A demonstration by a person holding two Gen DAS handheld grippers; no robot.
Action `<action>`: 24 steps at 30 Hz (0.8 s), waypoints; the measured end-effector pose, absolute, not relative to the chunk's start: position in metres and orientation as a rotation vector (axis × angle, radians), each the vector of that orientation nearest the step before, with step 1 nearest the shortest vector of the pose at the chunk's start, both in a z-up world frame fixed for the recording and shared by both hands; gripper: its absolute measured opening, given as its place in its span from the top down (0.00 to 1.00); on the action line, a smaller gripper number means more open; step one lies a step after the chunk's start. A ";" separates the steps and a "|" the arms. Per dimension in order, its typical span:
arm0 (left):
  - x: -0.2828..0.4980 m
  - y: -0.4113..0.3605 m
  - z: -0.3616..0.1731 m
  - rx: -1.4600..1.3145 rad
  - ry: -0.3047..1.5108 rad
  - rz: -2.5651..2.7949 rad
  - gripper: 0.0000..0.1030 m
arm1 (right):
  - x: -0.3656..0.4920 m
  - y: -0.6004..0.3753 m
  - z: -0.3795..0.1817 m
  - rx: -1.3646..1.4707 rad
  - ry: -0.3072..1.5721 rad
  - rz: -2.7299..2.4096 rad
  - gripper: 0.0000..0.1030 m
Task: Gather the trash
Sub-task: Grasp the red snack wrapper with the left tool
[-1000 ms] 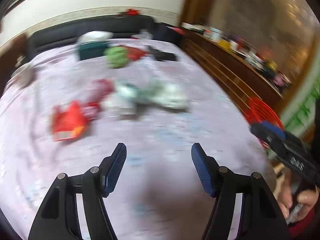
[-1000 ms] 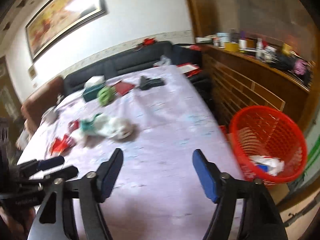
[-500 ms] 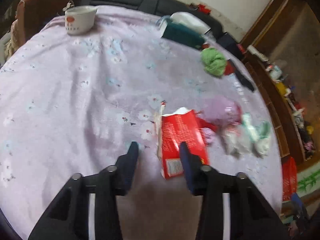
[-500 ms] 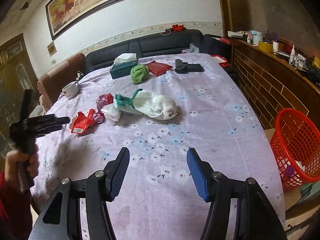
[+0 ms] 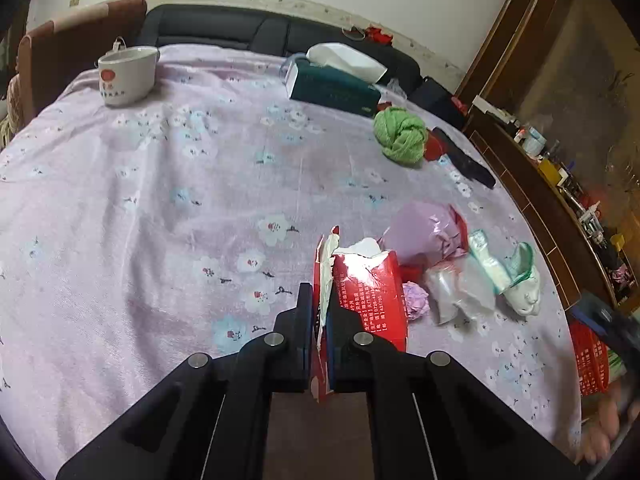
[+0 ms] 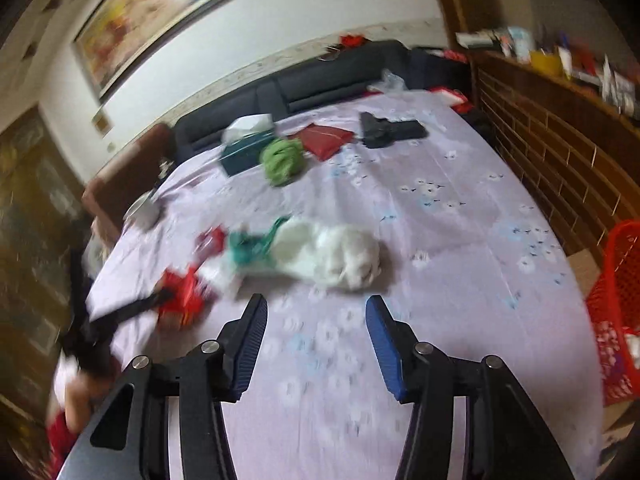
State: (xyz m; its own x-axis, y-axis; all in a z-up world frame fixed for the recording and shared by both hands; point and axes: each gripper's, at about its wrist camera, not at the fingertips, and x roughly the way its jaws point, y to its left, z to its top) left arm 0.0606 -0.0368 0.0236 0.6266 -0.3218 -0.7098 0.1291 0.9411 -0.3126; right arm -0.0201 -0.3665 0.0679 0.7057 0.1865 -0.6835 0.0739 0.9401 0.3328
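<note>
Trash is lying in a loose group on the bench [image 5: 168, 208], which is wearing a lilac cloth with small flowers. The left gripper [image 5: 319, 312] is clenching its jaws on the torn edge of a red paper packet [image 5: 370, 292]; the packet is lying flat on the cloth and its white inner side is showing at the tear. Just beside the packet, on its right, a small crumpled lilac paper [image 5: 415, 300] and a clear plastic bag [image 5: 460, 286] are lying, and behind them a bigger lilac plastic bag [image 5: 424, 232] is touching the pile. A white and green plastic bag [image 5: 516, 276] is resting at the right end of the group.

The right gripper [image 6: 316, 320] is hanging above bare cloth, in front of the white and green plastic bag. Its jaws have just been closing but are standing apart, with nothing between them. This view is blurred.

Farther back a white mug [image 5: 126, 76], a dark green tissue box [image 5: 332, 86] and a green cloth ball [image 5: 400, 136] are standing well apart from the trash. A red basket [image 6: 618, 320] is standing on the floor beside the right edge of the bench, with some white pieces inside. A black sofa [image 5: 224, 28] is running along the wall behind the bench.
</note>
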 end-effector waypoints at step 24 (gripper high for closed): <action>0.061 -0.041 0.018 -0.185 0.881 -0.234 0.95 | 0.036 -0.313 0.025 0.162 0.816 0.106 0.40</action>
State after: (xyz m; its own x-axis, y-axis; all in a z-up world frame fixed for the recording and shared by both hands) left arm 0.0608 -0.0408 0.0178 0.6140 -0.2774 -0.7390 0.1259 0.9587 -0.2552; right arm 0.0357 -0.3129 0.0245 0.6805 0.1569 -0.7157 -0.0320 0.9822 0.1849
